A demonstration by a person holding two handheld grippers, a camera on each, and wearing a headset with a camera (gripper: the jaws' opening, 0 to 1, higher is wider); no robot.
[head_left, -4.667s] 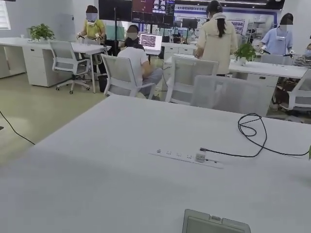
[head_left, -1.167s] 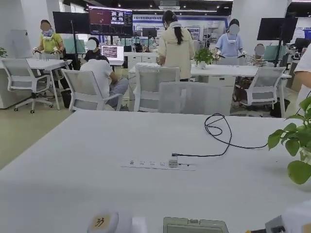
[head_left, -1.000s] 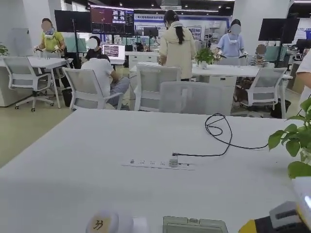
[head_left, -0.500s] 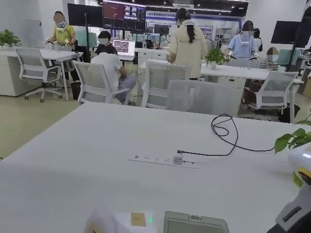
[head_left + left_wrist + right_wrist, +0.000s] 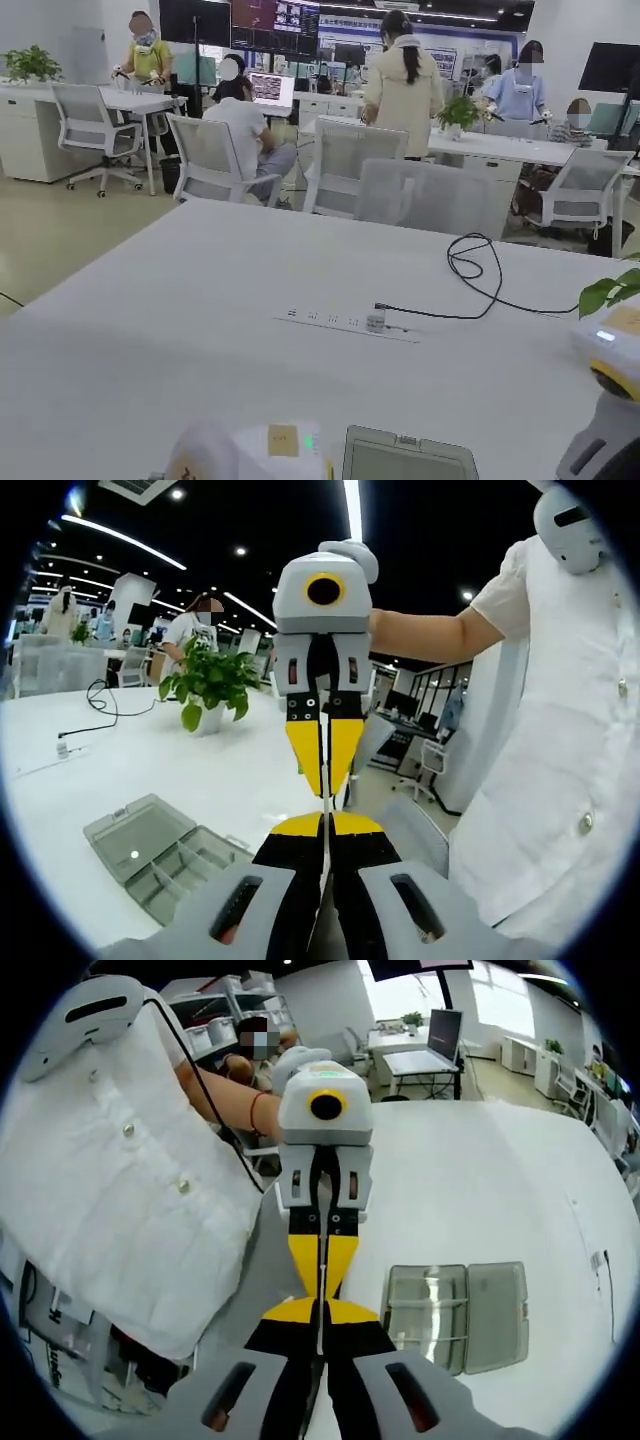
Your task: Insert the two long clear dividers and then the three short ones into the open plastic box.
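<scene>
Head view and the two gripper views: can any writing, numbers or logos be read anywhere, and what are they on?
No text can be read.
Wall screens: coloured content, too blurred.
Posters on the back wall: too small.
Desk screen: too small.
Orange sticker on a hand-held gripper: blurred.
Dark lettering low in the right gripper view: too small, and I cannot tell what it stands on.

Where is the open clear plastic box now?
The open clear plastic box lies on the white table, at the head view's bottom edge.
</scene>
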